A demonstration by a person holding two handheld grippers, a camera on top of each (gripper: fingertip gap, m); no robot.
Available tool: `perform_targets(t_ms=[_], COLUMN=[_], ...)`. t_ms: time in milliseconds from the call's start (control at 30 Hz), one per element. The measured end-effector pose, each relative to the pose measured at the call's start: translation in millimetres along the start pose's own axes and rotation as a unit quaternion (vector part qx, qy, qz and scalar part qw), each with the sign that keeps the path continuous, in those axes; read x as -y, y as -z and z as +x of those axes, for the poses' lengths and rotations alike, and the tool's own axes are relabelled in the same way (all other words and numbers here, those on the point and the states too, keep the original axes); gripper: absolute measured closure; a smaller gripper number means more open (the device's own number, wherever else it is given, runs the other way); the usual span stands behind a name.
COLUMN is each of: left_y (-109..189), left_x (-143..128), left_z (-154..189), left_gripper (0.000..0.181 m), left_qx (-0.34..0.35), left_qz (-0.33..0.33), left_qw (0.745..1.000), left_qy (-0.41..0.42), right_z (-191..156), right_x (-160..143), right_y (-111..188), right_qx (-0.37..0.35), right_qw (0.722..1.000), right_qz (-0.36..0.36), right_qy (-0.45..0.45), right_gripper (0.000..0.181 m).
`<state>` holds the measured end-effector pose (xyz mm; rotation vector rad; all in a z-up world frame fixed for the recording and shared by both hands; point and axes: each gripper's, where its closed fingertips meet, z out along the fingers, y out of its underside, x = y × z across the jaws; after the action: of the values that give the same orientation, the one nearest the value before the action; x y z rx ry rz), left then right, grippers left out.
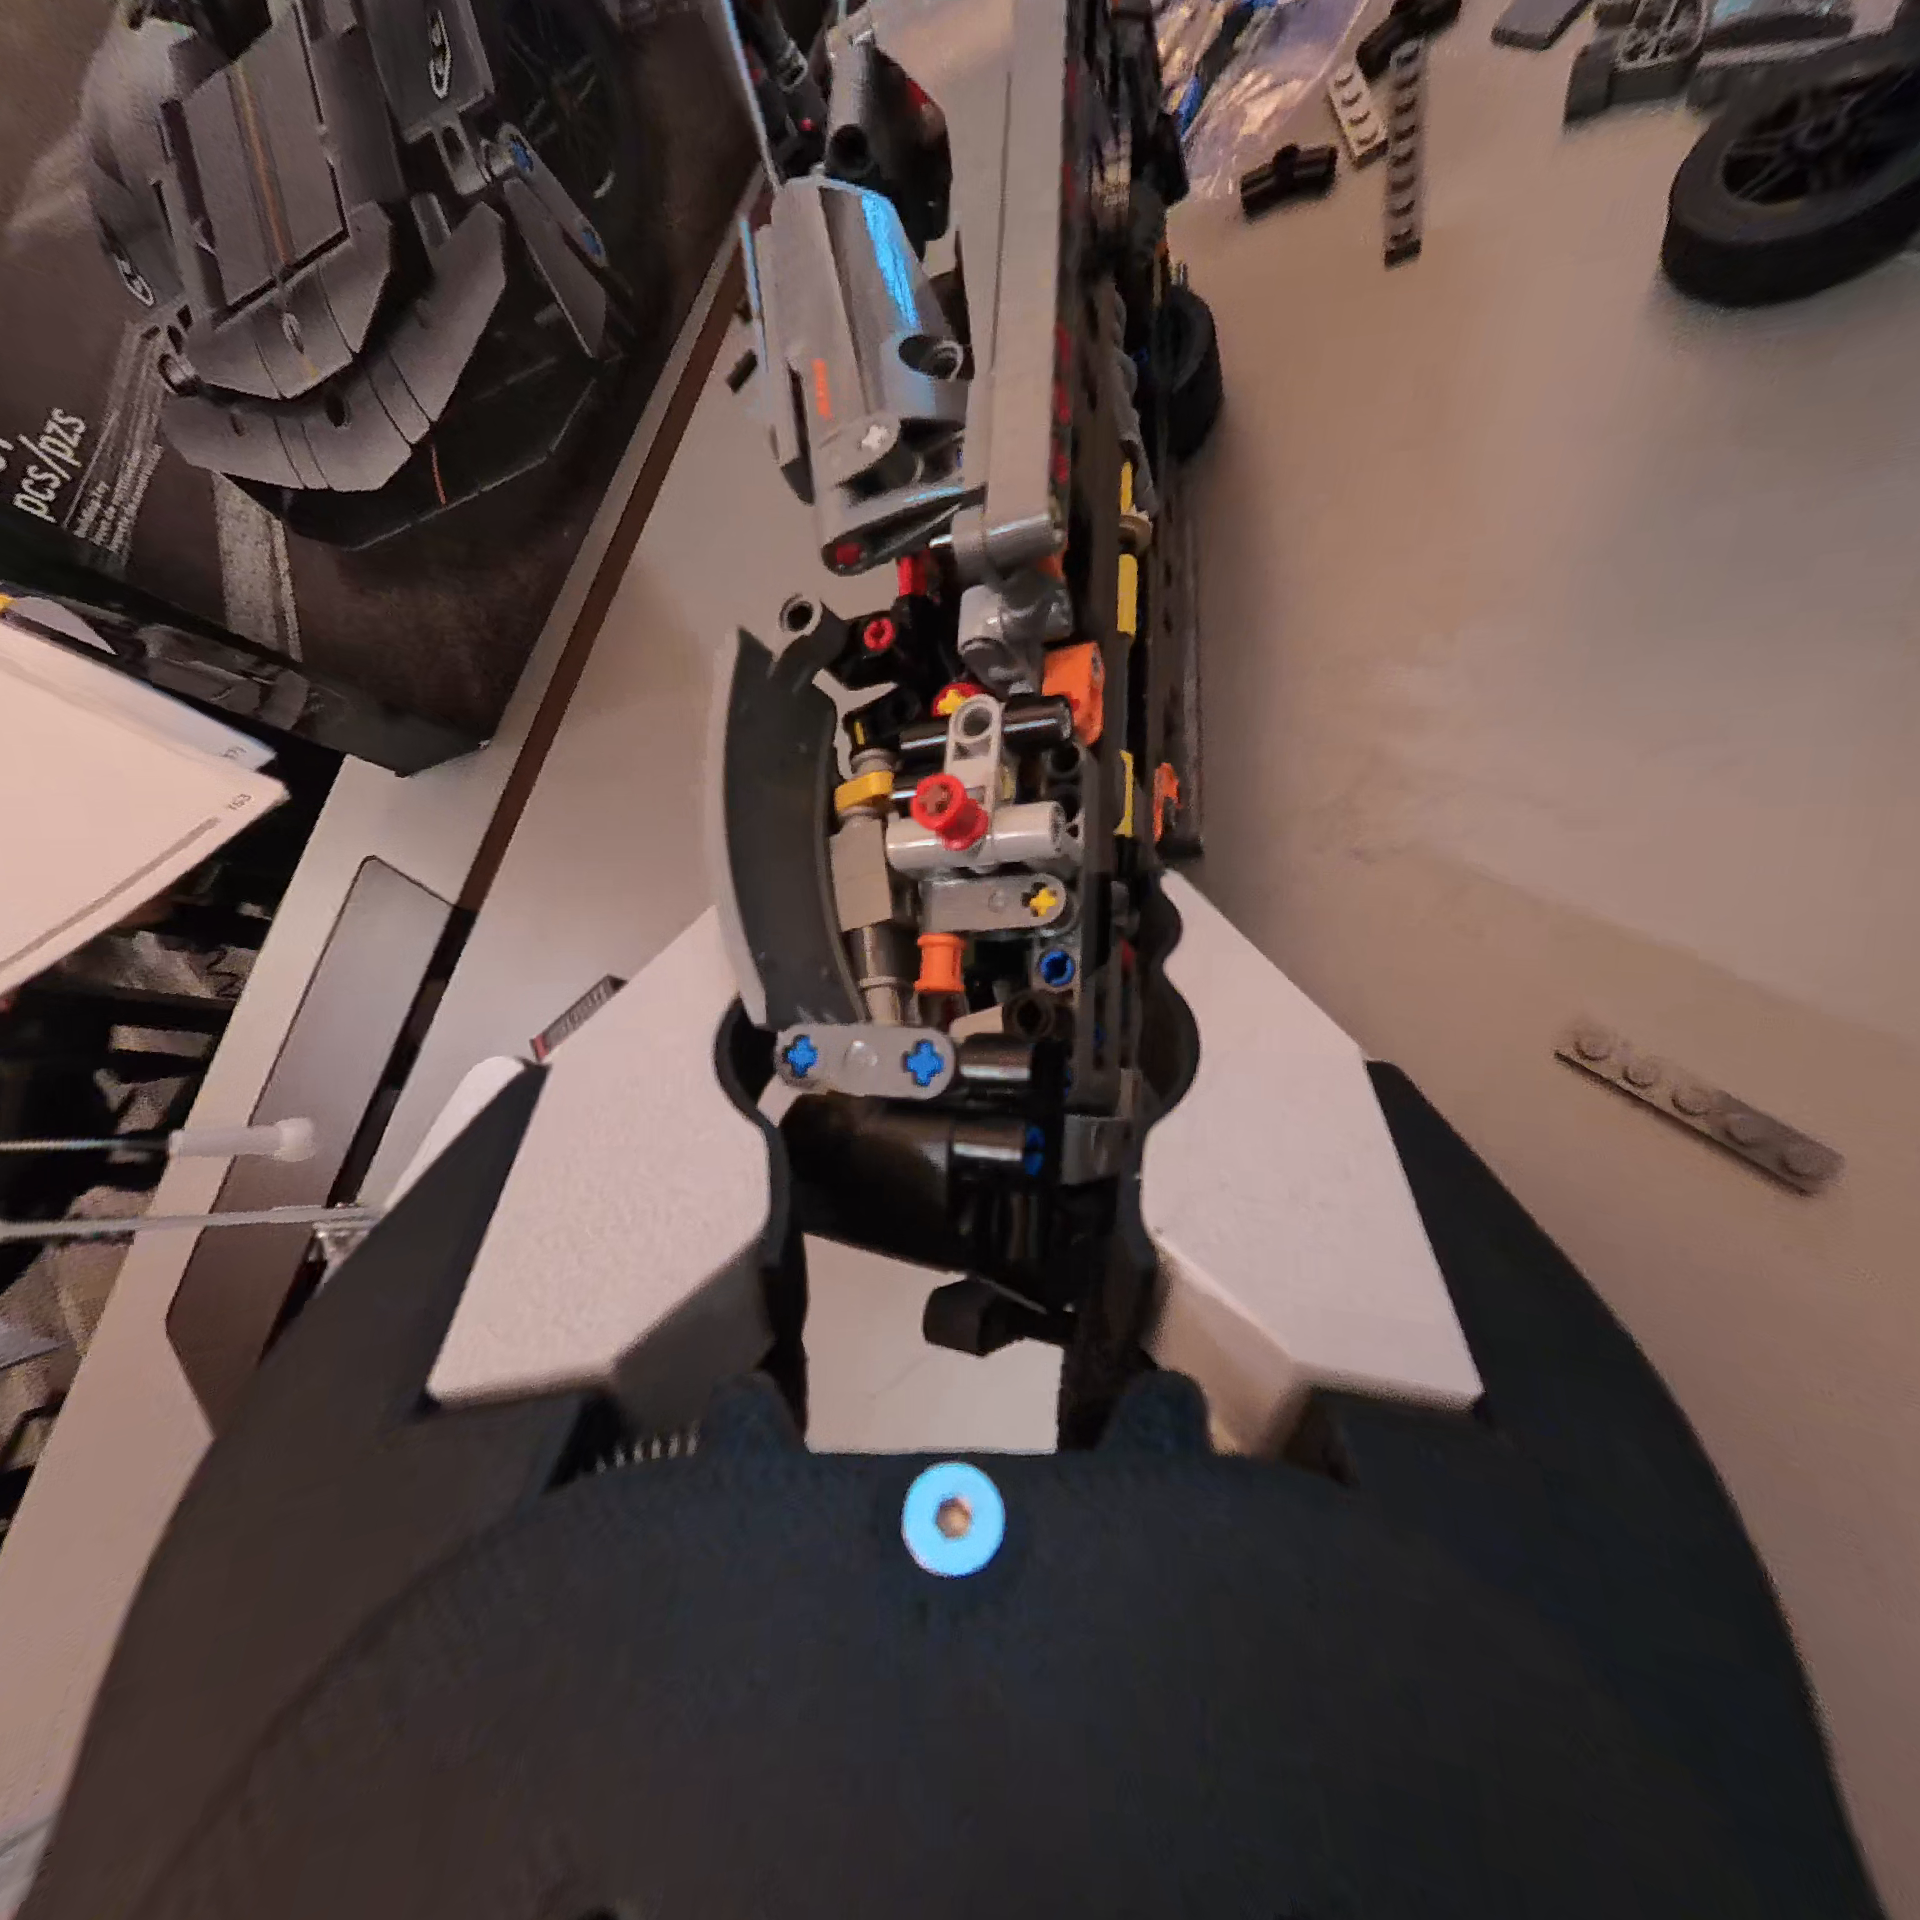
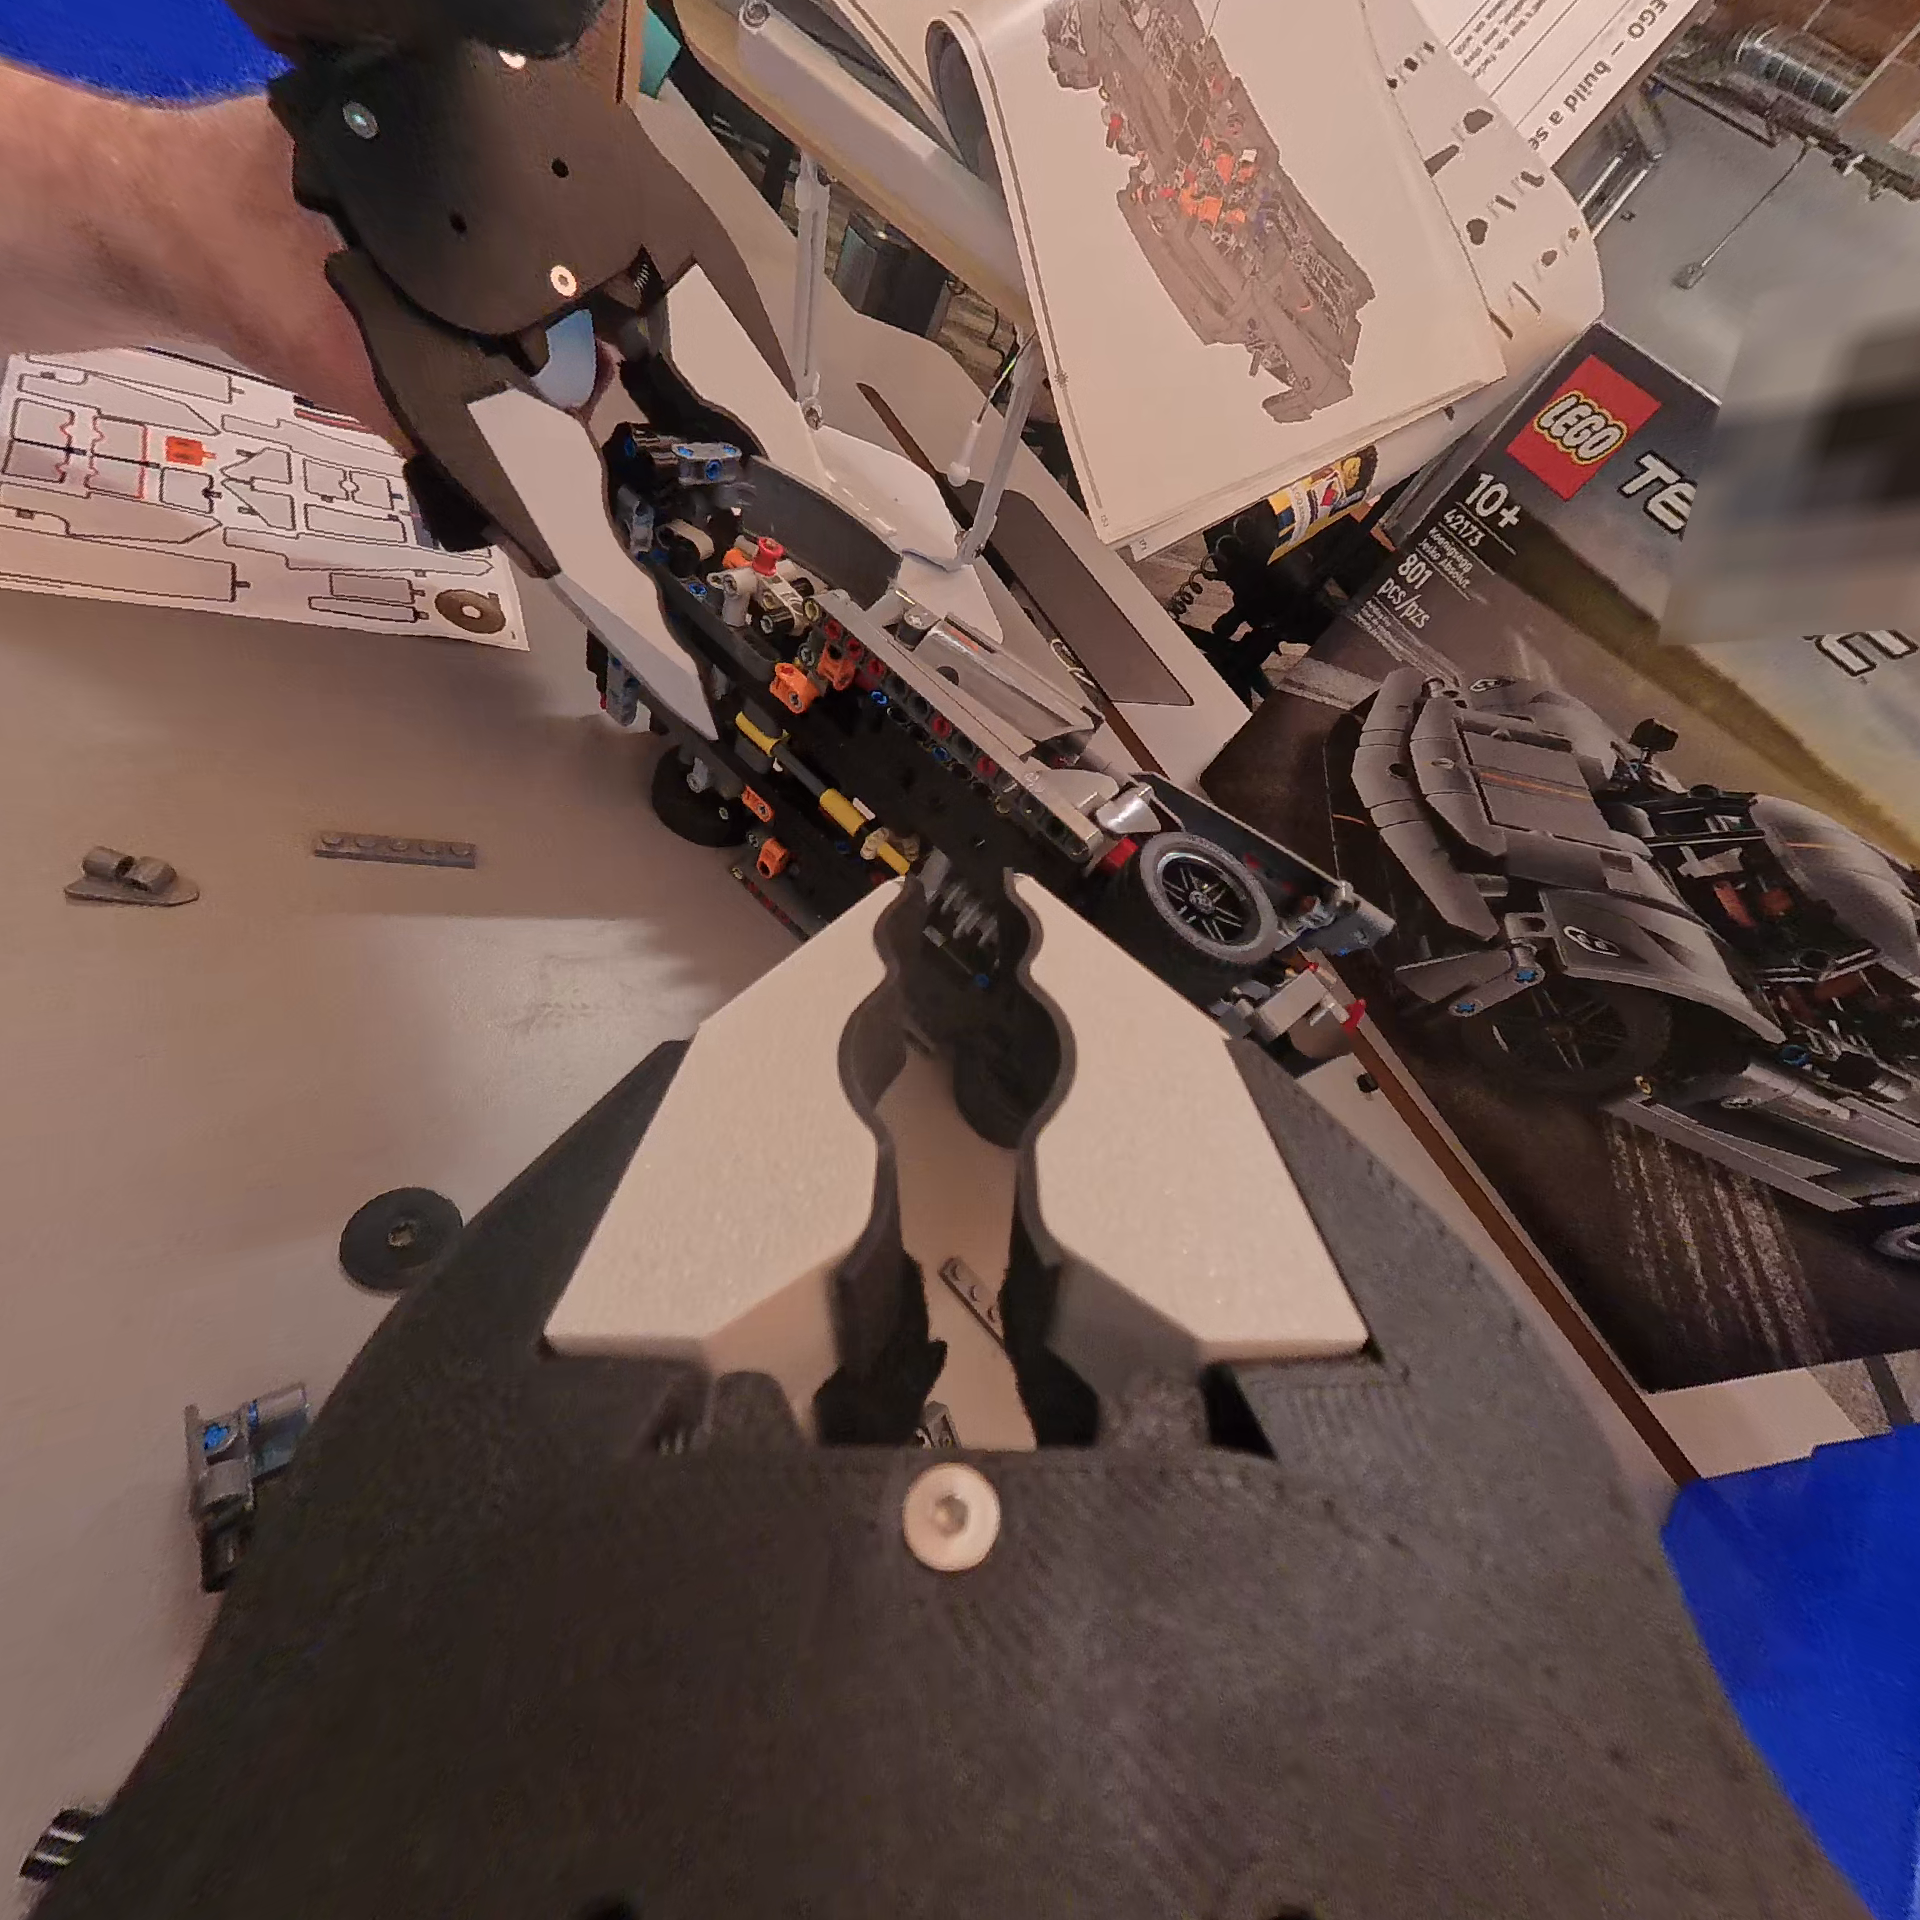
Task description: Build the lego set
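The car (image 1: pixel 997 727), a half-built model of grey panels on a black frame studded with red, yellow, orange and blue pins, is turned on its side above the table (image 1: pixel 1507 727), one long edge down. Both grippers hold it, one at each end.

The left gripper (image 1: pixel 961 1049) is clamped on the near end in its own view: its pale fingers (image 1: pixel 623 1195) press against the black frame on either side, a blue-pinned grey link just ahead of them. In the right wrist view the same gripper (image 2: pixel 613 540) comes in from the upper left, with a bare forearm (image 2: pixel 135 229) behind it.

The right gripper (image 2: pixel 961 966) is closed narrowly on the black gear end of the frame, near a spoked wheel (image 2: pixel 1205 899) mounted on the car. Whether the car's lower edge touches the table cannot be told.

Loose parts lie on the table around it: a grey studded plate (image 1: pixel 1699 1117), well to the side of the car, a tyre (image 1: pixel 1787 197) at the far edge, a small grey curved piece (image 2: pixel 130 878), a black disc (image 2: pixel 400 1236) and a grey-and-blue connector (image 2: pixel 239 1455). A sticker sheet (image 2: pixel 239 488) lies flat beyond the left gripper.

The set's box (image 2: pixel 1610 831), printed with the finished grey car, stands along the table's edge. The open instruction booklet (image 2: pixel 1247 239) is propped above it.
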<state>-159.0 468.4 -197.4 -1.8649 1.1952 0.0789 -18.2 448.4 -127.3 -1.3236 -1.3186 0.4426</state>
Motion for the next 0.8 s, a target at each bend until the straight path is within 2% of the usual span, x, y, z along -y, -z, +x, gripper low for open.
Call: perform_targets(t_ms=[567, 800], left_y=[3, 3], left_x=[10, 9], left_z=[4, 3], left_gripper=[0.134, 0.130], left_qx=[-0.063, -0.057], left_qz=[0.048, 0.046], left_qw=[0.993, 0.994], left_qy=[0.093, 0.086], right_z=[0, 1], right_x=[0, -2], right_y=[0, 0], right_qx=[0.001, 0.000], right_qw=[1.000, 1.000], right_qz=[0.000, -0.001], right_qy=[0.000, -0.002], right_gripper=[0.169, 0.169])
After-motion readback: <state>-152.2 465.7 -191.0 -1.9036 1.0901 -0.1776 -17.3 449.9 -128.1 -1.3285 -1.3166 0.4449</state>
